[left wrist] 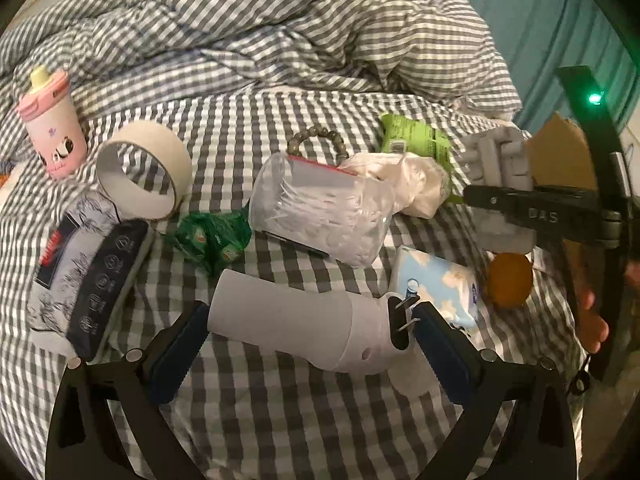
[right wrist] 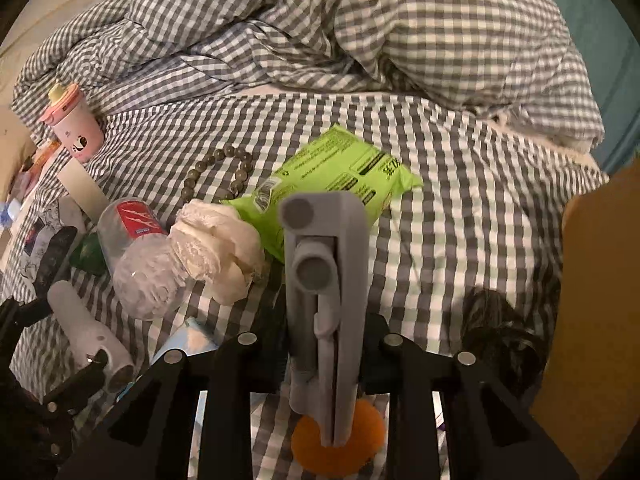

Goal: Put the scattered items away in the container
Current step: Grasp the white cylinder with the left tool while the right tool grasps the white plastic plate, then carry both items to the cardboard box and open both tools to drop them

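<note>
Your checked duvet point(left wrist: 280, 28) fills the top of both views, bunched above the checked sheet point(right wrist: 460, 208) where everything lies

The brown box point(right wrist: 600, 280) stands at the right edge of the right view; your left camera catches only a corner of it, upper right, behind the right gripper point(left wrist: 508, 200)

Left of centre in the left view sit a dark patterned pack point(left wrist: 84, 268), a tape roll point(left wrist: 144, 172) on edge and a pink cup point(left wrist: 52, 136) in the upper left

A clear bottle point(right wrist: 140, 256) lies mid-left in the right view, a crumpled white bag point(right wrist: 220, 248) against its near end, a green pack point(right wrist: 332, 184) just right of that, a bead bracelet point(right wrist: 224, 172) above

Your right gripper point(right wrist: 328, 364) is clamped on a grey block point(right wrist: 324, 300); its long axis runs up the middle of that frame, pointing away from you, over the orange point(right wrist: 336, 452). From the left camera the block shows at centre right, with the orange just below it

Your left gripper point(left wrist: 308, 320) has its pads apart around a white tube point(left wrist: 296, 320) at lower centre; the tube's long axis runs upper left to lower right, the dark-slotted end by the right pad. Whether the pads press it, you cannot tell. The right view shows this tube at its lower left

A pale blue tissue pack point(left wrist: 436, 284) and a small green wrapper point(left wrist: 212, 240) lie close behind the tube
</note>
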The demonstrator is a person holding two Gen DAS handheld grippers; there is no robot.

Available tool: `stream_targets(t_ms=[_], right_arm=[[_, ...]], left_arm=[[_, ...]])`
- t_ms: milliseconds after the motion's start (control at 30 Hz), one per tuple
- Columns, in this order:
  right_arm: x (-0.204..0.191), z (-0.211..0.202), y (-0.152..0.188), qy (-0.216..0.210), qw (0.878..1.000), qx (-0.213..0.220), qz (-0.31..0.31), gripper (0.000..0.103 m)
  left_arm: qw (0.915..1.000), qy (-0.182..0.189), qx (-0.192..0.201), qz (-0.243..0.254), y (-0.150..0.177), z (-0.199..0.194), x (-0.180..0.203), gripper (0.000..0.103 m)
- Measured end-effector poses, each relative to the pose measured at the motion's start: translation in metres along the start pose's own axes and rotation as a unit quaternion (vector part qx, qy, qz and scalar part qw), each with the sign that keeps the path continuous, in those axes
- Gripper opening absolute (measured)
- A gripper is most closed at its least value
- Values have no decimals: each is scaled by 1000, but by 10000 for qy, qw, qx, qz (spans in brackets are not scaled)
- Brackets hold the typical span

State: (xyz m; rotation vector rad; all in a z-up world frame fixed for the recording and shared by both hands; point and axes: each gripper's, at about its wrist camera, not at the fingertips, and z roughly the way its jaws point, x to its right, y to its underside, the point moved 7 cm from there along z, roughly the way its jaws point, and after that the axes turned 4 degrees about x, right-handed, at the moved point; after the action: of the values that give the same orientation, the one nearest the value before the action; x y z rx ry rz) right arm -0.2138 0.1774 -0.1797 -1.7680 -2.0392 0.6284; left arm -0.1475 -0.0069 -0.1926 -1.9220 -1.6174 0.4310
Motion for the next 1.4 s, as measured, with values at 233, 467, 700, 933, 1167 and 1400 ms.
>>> stream_targets(t_ms=[233, 467, 700, 933, 1167, 1400], right_arm=[[-6, -38, -4, -62, 9994, 331, -47, 25], [-17, -94, -14, -231, 9971, 717, -67, 25], [-7, -145, -5, -66, 9951, 990, 42, 25], [47, -220, 11, 351, 9884, 1443, 327, 25], [139, -276, 41, 1145, 9805, 1425, 721, 25], [221, -270, 68, 1600, 9784, 942, 912, 25]], left_arm=[[9996, -67, 222, 176, -12, -25, 5, 101], [9972, -108, 672, 319, -41, -66, 23, 101], [9943, -56, 938, 507, -54, -99, 46, 101], [9860, 347, 1325, 955, -77, -134, 115, 102], [9706, 1152, 1505, 1484, -99, -143, 240, 102], [9613, 1541, 1274, 1894, -96, -105, 356, 102]])
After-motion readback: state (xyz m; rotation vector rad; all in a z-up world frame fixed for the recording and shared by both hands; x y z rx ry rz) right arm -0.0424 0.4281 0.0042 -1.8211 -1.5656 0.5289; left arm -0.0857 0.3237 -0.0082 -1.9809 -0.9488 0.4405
